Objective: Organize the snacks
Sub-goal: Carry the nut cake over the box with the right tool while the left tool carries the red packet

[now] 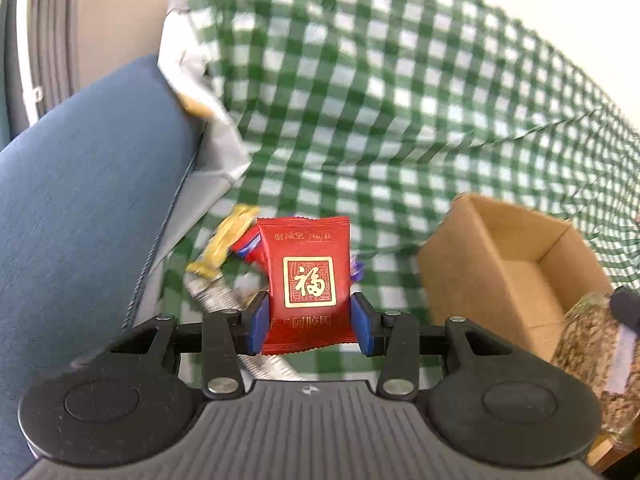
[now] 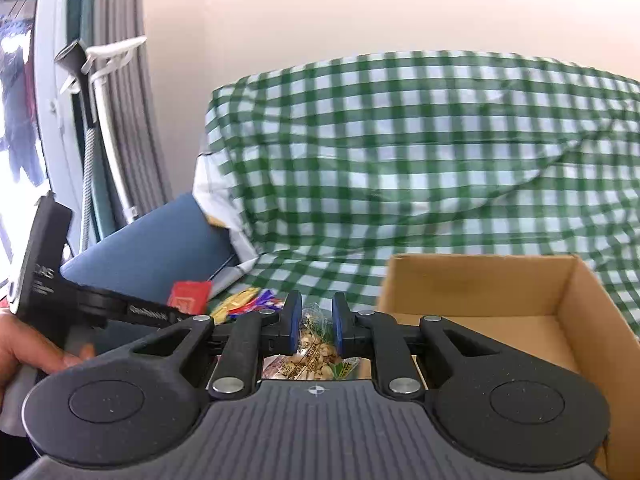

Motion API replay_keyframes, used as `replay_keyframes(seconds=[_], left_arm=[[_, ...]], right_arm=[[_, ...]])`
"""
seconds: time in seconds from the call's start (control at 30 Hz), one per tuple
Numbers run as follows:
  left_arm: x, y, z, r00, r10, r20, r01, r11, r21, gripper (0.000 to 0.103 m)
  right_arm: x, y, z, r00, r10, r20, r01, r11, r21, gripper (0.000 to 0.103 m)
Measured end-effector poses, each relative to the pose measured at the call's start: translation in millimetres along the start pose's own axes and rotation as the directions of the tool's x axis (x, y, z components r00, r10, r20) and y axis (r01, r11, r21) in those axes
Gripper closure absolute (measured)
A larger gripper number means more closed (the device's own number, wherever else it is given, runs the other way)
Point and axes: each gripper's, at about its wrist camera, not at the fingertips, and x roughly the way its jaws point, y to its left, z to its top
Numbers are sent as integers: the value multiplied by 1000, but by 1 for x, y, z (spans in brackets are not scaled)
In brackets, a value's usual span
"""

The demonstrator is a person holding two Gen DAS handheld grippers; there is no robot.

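The left gripper [image 1: 308, 320] clamps a red foil snack packet with a gold seal [image 1: 307, 280] above green-checked cloth [image 1: 360, 100], beside an open brown cardboard box [image 1: 516, 276]. Only the right wrist view shows the right gripper [image 2: 316, 326] pinching a clear nut bag [image 2: 314, 344], and a hand [image 2: 24, 348].

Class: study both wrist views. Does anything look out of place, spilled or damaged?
Nothing spilled or damaged. A few loose snack packets lie heaped on the green checked cloth outside the empty cardboard box, still unsorted.
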Motion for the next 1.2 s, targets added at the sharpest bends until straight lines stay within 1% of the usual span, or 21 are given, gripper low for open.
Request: replay_keyframes(seconds=[0.1, 0.23, 0.3, 0.47, 0.63, 0.8, 0.93, 1.03, 1.2], left_arm=[[-6, -18, 2, 998, -41, 52, 39, 999, 37, 55], [-13, -44, 2, 989, -95, 113, 83, 991, 107, 55], [-15, -56, 1, 984, -122, 130, 104, 986, 133, 55], [-12, -81, -3, 976, -166, 140, 142, 975, 171, 55], [-13, -96, -6, 967, -206, 150, 176, 965, 192, 55], [-17, -105, -9, 955, -246, 163, 211, 956, 202, 55], [-23, -118, -15, 936, -306, 174, 260, 934, 244, 55], [-28, -129, -20, 915, -363, 178, 308, 910, 277, 55], [-35, -147, -30, 879, -446, 171, 376, 866, 329, 55]], right_arm=[[-6, -16, -3, 1000, -25, 9, 24, 999, 28, 86], [-18, -34, -4, 998, -47, 43, 46, 999, 26, 86], [-20, -45, -6, 997, -62, 47, 60, 998, 35, 86], [-21, -70, -10, 992, -115, 48, 111, 991, 68, 86], [-28, -90, -12, 981, -178, 72, 171, 981, 96, 86], [-34, -107, -16, 970, -231, 72, 221, 966, 132, 86], [-37, -113, -18, 959, -273, 78, 262, 957, 126, 86], [-38, -113, -19, 945, -314, 85, 306, 947, 103, 86], [-42, -115, -20, 934, -346, 93, 337, 937, 97, 86]])
